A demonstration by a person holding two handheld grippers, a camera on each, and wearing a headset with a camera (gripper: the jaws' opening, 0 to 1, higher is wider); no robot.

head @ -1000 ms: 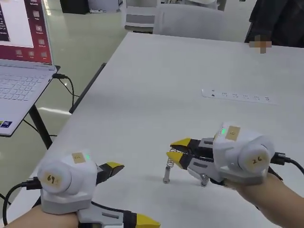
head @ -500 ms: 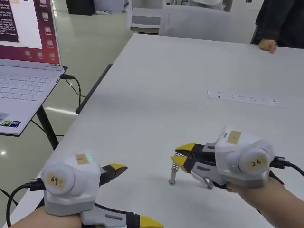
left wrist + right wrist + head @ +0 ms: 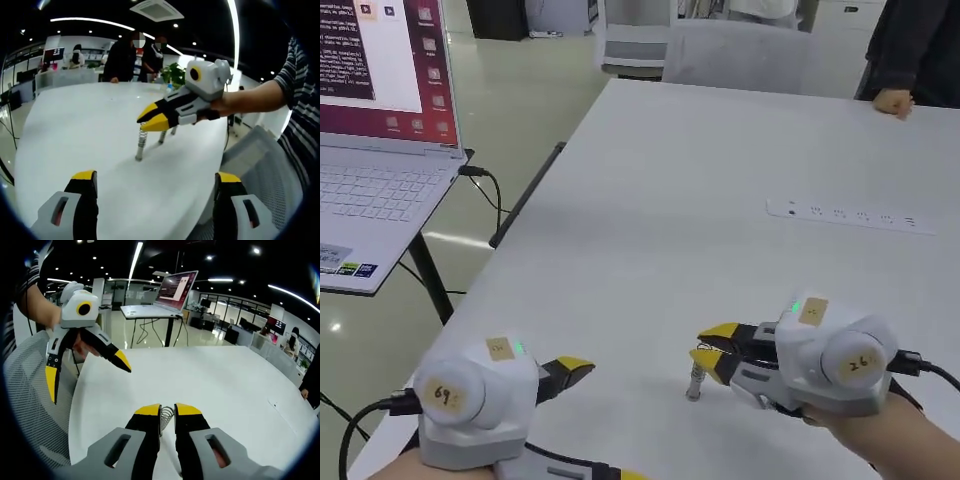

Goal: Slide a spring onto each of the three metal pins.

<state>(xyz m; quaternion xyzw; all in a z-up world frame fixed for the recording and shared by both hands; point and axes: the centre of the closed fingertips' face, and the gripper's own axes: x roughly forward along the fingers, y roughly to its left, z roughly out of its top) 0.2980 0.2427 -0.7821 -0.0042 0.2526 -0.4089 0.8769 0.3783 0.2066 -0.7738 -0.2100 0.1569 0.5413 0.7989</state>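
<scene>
Spring (image 3: 144,128) pinched in right gripper (image 3: 703,344) sits atop the pin (image 3: 693,388), so I'd press straight down; left gripper (image 3: 155,176) gapes open.

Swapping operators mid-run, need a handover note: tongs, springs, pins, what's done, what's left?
Right tongs: shut on the spring, which sits partway down the first pin, upright on the table.
Left tongs: open, empty, held back near the table edge.
A second pin and a third pin stand just behind; whether they carry springs is too small to tell.
Left: push this spring down, release, check the other two.
</scene>
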